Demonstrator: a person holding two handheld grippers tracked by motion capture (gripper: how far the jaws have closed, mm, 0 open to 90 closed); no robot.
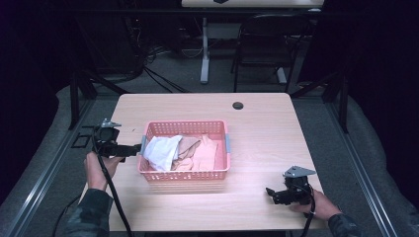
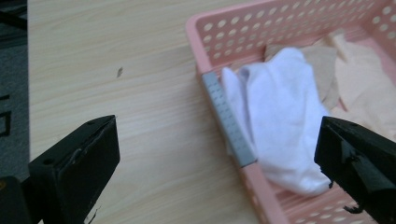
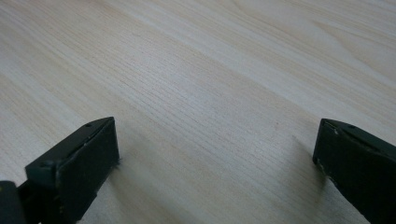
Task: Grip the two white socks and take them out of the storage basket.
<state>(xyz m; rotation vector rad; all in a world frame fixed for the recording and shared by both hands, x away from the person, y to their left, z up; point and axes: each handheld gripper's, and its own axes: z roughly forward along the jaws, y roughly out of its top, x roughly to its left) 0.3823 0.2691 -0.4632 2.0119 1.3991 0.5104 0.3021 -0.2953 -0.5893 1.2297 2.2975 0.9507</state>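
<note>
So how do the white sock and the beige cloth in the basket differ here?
The white sock lies at the left end of the pink basket, draped against the rim by the left gripper; the beige cloth fills the middle and right. The sock is bright white and bunched thick; the cloth is pale tan and lies flatter, partly under the sock. Both lie inside the basket, ungripped.

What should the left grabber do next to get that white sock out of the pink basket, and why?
Probably ease the left gripper forward over the basket rim and lower it onto the white sock. Its jaws stand wide open with nothing between them, and the sock lies just past the rim, draped against the near wall. The right gripper sits far off, open over bare table.
</note>
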